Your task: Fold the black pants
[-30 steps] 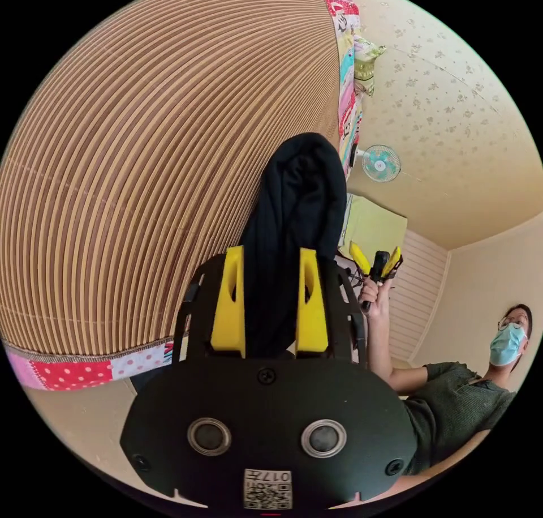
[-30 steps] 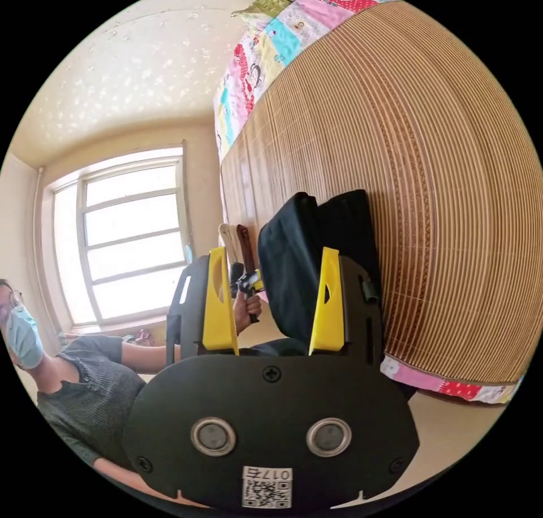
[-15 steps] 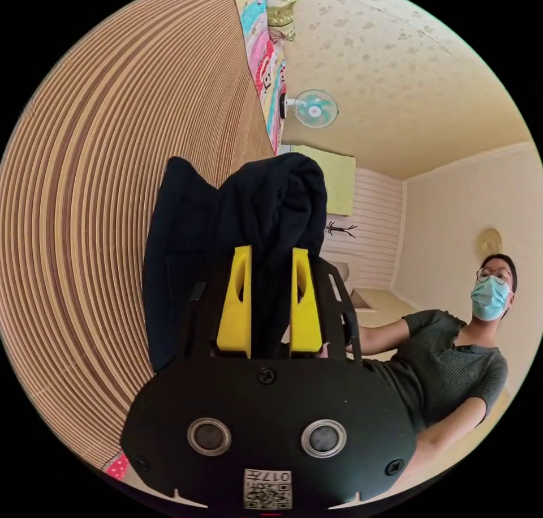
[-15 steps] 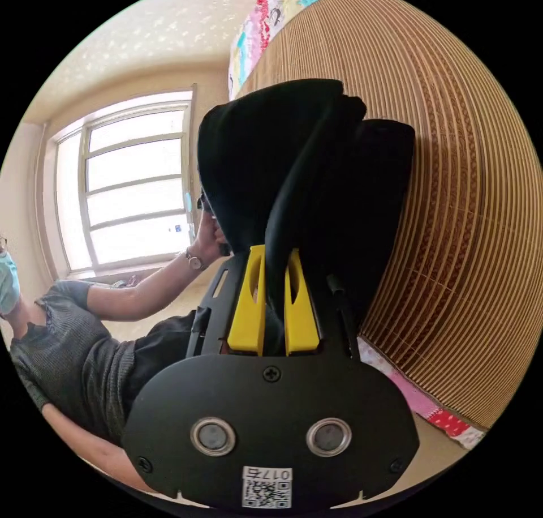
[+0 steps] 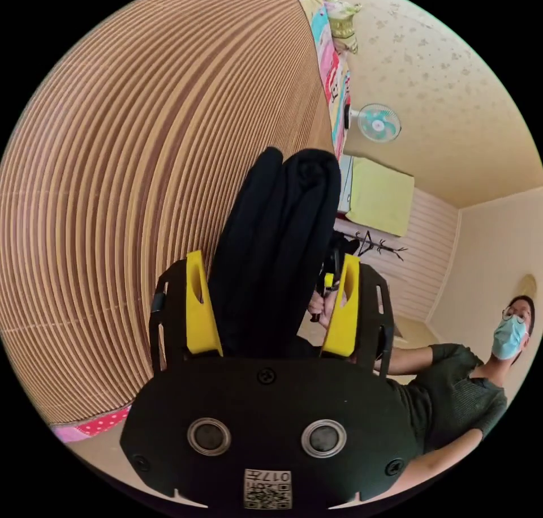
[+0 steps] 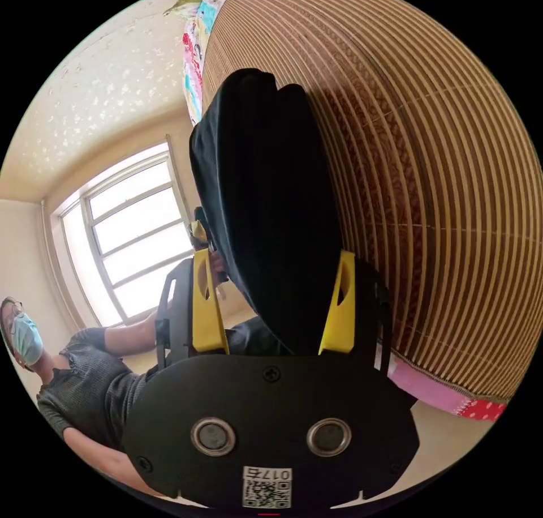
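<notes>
left gripper (image 5: 271,308): jaws wide apart | right gripper (image 6: 274,308): jaws wide apart | pants (image 5: 277,246): folded bundle on mat (image 5: 113,172), between each jaw pair, extending toward 12 o'clock

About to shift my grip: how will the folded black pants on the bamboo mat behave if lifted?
The folded black pants look soft and rounded at the fold, so probably floppy. Several layers show in the right gripper view; they would likely slide apart. The ribbed bamboo mat may drag on cloth if pushed.

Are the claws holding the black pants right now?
No. Both claws, left and right, are open around the folded black pants, which lie on the mat.
</notes>
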A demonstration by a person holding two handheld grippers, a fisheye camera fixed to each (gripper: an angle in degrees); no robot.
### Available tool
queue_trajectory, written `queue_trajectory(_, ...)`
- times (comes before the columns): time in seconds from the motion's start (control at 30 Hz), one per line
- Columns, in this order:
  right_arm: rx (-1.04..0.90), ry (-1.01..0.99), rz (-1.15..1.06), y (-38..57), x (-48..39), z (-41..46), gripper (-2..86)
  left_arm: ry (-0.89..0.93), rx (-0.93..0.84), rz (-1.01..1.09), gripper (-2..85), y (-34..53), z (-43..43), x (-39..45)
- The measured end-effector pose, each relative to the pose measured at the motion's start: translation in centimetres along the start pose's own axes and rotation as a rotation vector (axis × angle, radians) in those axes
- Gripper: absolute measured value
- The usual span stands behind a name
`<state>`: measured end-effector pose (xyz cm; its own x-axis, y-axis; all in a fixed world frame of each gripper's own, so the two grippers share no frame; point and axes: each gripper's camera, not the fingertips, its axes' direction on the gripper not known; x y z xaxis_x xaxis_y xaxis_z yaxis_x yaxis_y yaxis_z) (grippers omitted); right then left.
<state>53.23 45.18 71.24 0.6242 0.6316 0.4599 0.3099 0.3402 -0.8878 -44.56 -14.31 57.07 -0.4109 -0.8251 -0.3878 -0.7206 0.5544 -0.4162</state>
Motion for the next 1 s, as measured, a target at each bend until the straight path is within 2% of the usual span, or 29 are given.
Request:
queue_trajectory(0.07,-0.05,-0.049,-0.004,-0.6,-0.7,3.4,26.6,-0.097,-0.129,0.004,25.3,0.2,3.0,-0.2)
queue_trajectory(0.1,-0.051,-0.032,-0.001,-0.5,-1.0,4.1,25.4,-0.164,-0.136,-0.023,23.7,0.6,3.4,-0.1)
queue_trajectory(0.17,-0.066,0.03,0.051,0.2,-2.0,6.1,18.8,-0.18,-0.191,-0.078,20.9,0.8,3.7,-0.7)
queue_trajectory(0.2,-0.078,-0.017,0.08,0.4,-1.8,6.4,16.6,-0.157,-0.23,-0.112,19.3,1.1,3.9,-1.1)
queue_trajectory(0.27,-0.136,-0.229,0.092,1.8,-1.9,6.9,13.7,-0.143,-0.279,-0.052,17.7,1.8,4.0,0.1)
queue_trajectory(0.37,-0.102,-0.309,0.05,4.2,-4.2,4.8,12.9,-0.128,-0.258,0.057,16.7,3.1,4.6,3.8)
queue_trajectory(0.5,-0.022,-0.266,-0.064,7.0,-7.9,-1.8,11.6,-0.1,-0.217,0.179,16.7,2.6,10.2,10.9)
queue_trajectory(0.73,0.113,0.061,-0.227,13.3,-17.6,-21.6,10.7,0.023,-0.273,0.411,17.1,-3.3,25.9,26.0)
queue_trajectory(0.83,0.121,0.298,-0.118,14.4,-20.2,-28.6,13.8,0.067,-0.359,0.415,19.1,-6.7,34.7,30.8)
queue_trajectory(0.9,0.188,0.512,0.053,14.6,-20.3,-31.9,15.5,0.087,-0.438,0.274,19.8,-9.1,41.4,30.2)
queue_trajectory(0.93,0.271,0.658,0.179,14.9,-20.6,-33.6,15.9,0.079,-0.46,0.237,19.0,-9.5,42.8,29.6)
queue_trajectory(0.97,0.375,0.801,0.234,15.5,-21.7,-34.6,15.5,0.049,-0.495,0.182,17.3,-9.8,44.9,28.1)
queue_trajectory(1.0,0.426,0.86,0.235,15.8,-22.4,-34.7,14.5,-0.013,-0.523,0.144,14.1,-9.8,46.1,26.5)
